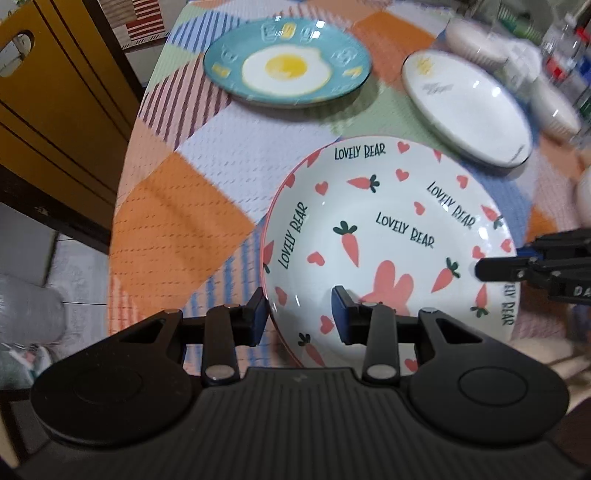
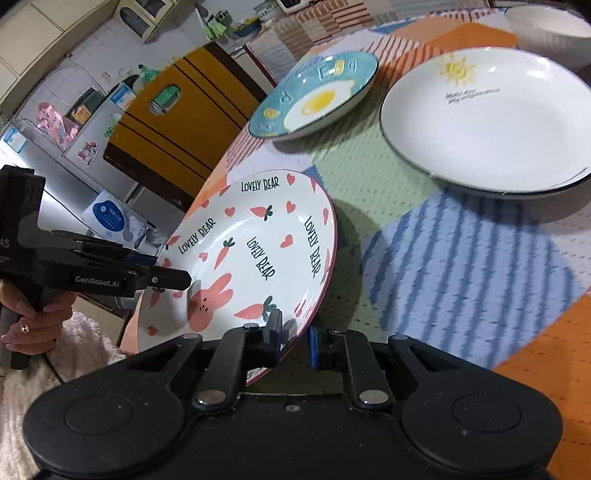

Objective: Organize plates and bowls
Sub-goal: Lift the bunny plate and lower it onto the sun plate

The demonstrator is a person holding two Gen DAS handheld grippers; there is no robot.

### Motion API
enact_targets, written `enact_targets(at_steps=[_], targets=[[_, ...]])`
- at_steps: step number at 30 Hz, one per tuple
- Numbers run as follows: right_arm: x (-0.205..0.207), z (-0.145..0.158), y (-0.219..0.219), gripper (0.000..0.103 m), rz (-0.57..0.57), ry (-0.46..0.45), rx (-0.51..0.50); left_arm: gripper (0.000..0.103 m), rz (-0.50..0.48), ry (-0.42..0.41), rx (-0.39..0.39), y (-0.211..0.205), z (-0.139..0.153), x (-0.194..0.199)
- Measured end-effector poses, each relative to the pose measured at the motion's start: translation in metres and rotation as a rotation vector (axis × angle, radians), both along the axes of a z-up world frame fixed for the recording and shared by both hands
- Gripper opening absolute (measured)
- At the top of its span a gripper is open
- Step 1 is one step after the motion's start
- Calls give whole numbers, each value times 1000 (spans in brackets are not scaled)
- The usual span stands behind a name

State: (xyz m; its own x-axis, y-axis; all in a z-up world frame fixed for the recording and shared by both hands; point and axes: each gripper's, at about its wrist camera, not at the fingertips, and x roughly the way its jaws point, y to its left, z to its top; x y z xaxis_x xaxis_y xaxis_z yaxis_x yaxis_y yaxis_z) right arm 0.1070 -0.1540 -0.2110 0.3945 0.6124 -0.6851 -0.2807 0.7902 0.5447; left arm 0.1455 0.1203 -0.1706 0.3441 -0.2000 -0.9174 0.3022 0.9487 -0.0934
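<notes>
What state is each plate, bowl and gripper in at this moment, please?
Carrot plate: tilted, lifted off the tablecloth, gripped at its rim.
Right gripper: shut on the carrot plate's rim.
Left gripper: jaws astride the rim on the other side, apart.
Egg plate: flat on the cloth, empty.
Sun plate: flat on the cloth, empty.
White bowl: upright beyond the sun plate.

The left gripper (image 1: 301, 317) straddles the near rim of the carrot plate (image 1: 391, 236) (white, printed "LOVELY BEAR", with hearts and a pink rabbit); one blue pad sits outside the rim, the other over the plate's inside, and the jaws look slack on it. The right gripper (image 1: 480, 269) reaches in at the plate's right rim. Beyond, on the patchwork tablecloth (image 1: 177, 206), lie an egg plate (image 1: 288, 62) and a white plate (image 1: 469, 110)
</notes>
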Motion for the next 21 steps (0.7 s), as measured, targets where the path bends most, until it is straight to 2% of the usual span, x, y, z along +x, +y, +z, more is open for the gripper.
enact_targets(at_steps=[9, 14, 21], targets=[[-6, 45, -45, 19, -43, -55, 16, 35, -36, -96, -113, -33, 50, 9], [1, 70, -69, 19, -73, -78, 15, 35, -62, -160, -93, -64, 69, 23], [18, 81, -101, 19, -107, -88, 4, 35, -43, -136, -195, -88, 73, 53]])
